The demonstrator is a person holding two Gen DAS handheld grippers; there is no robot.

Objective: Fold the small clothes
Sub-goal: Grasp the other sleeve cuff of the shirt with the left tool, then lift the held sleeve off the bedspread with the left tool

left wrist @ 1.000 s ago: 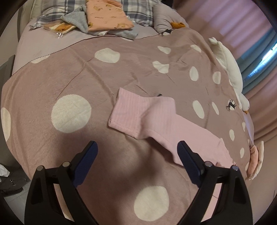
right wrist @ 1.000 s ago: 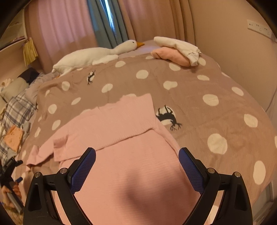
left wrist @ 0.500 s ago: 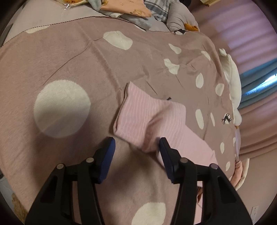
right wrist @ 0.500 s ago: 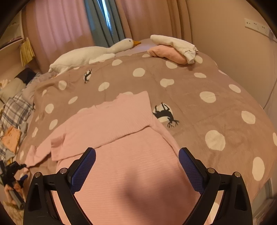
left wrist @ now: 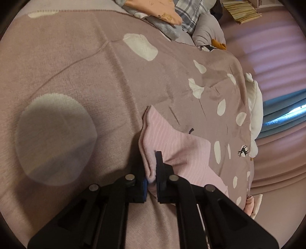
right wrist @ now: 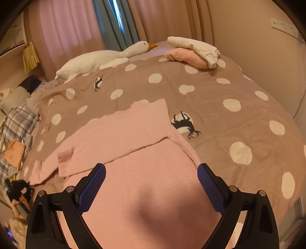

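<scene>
A pink ribbed top (right wrist: 145, 183) lies spread on a mauve polka-dot blanket (right wrist: 239, 118), one sleeve folded across its body. In the left wrist view its sleeve cuff (left wrist: 162, 134) lies ahead. My left gripper (left wrist: 151, 166) is shut on the cuff's near edge, the fabric pinched between the pads. It shows small at the left edge of the right wrist view (right wrist: 17, 189). My right gripper (right wrist: 151, 183) is open and empty, hovering over the top's body.
A white goose plush (right wrist: 99, 59) lies along the far edge. Folded pink and white clothes (right wrist: 193, 53) sit at the far right corner. Plaid pillows with an orange garment (left wrist: 162, 11) and other clothes lie at the head of the bed.
My left gripper moved forward to the sleeve cuff and closed on its edge. The right gripper stayed open, nearly still over the top.
</scene>
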